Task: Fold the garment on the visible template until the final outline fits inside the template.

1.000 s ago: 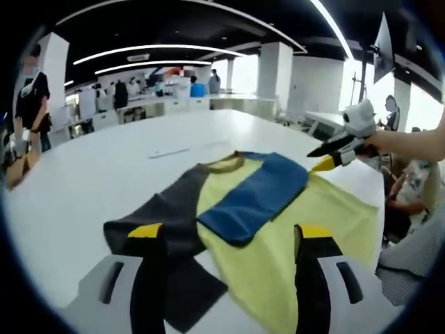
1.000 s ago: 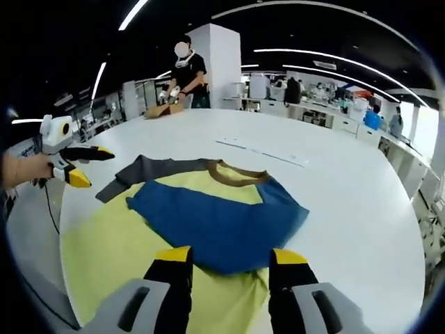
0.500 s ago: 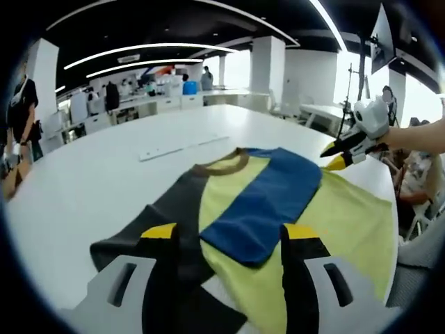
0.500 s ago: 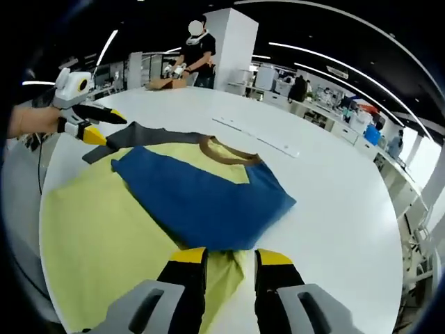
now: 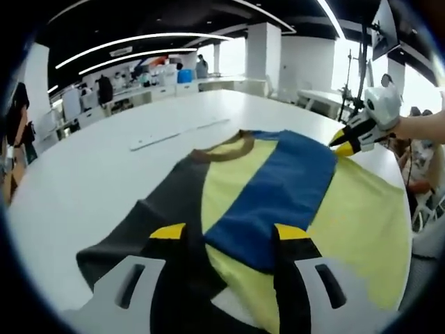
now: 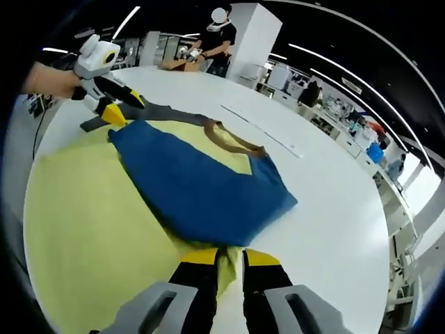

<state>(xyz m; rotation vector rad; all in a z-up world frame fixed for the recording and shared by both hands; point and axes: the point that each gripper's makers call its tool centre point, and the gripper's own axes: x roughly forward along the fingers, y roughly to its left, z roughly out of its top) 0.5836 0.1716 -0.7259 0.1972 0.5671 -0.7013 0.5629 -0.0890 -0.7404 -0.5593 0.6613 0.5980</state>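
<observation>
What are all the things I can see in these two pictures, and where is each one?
T-shirt: one, yellow body, brown collar, dark grey sleeve spread out, blue sleeve folded over the chest; lying flat on the table.
Table: one, white, large; under the T-shirt.
White strip: one, flat on the table beyond the collar.
Person in black: one, standing at the far side of the table in the right gripper view.
Other people and desks: several, small, in the far background.
Left gripper: one, black jaws with yellow tips, open, over the blue sleeve's end.
Right gripper: one, same colours, jaws close together with a yellow fold of the shirt between them.
</observation>
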